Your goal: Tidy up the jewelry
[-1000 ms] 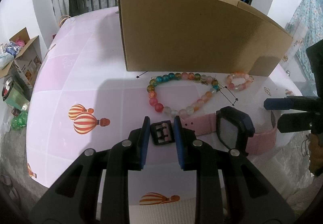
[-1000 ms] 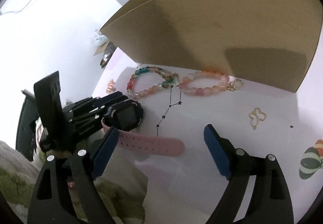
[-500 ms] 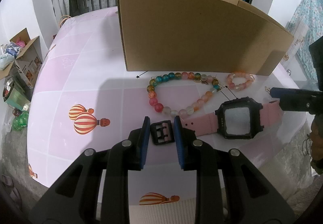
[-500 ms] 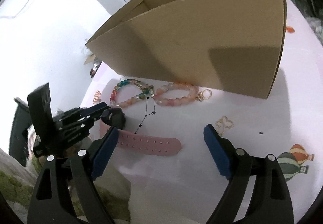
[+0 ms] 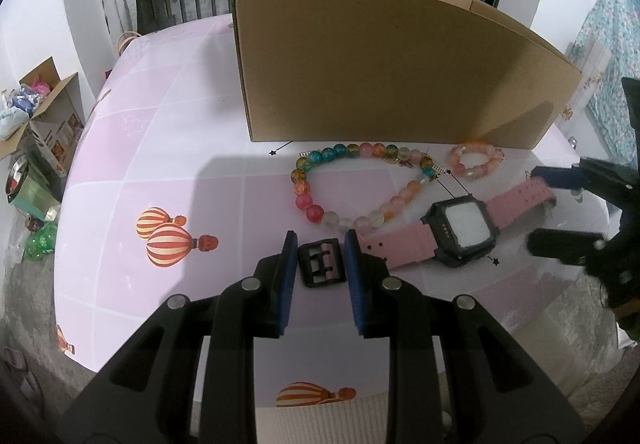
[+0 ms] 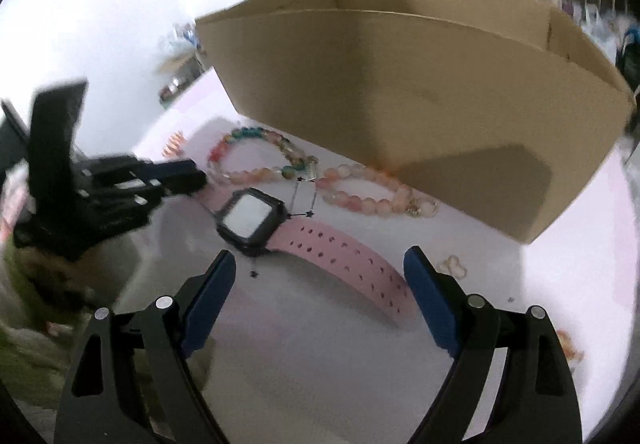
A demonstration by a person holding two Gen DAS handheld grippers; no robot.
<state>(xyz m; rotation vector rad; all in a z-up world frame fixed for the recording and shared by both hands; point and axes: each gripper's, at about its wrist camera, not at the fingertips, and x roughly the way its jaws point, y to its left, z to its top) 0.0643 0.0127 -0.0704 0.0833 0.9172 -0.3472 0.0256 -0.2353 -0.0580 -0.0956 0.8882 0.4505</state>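
Watch [image 5: 460, 228]: lies face up and stretched flat on the pink cloth [image 5: 180, 147] in front of the cardboard box [image 5: 392, 83]; a second ago its case stood on edge
Buckle [image 5: 322, 263]: clenched between the left gripper [image 5: 320, 258] pads, as before
Right gripper [image 6: 320, 284]: jaws closing, the holed strap [image 6: 344, 260] between them, pads not touching it
Bracelets: multicolour strand [image 5: 348, 183] and peach strand [image 5: 474, 161] unmoved beside the box
Meaning: watch looks straightened, ready to lift into the box
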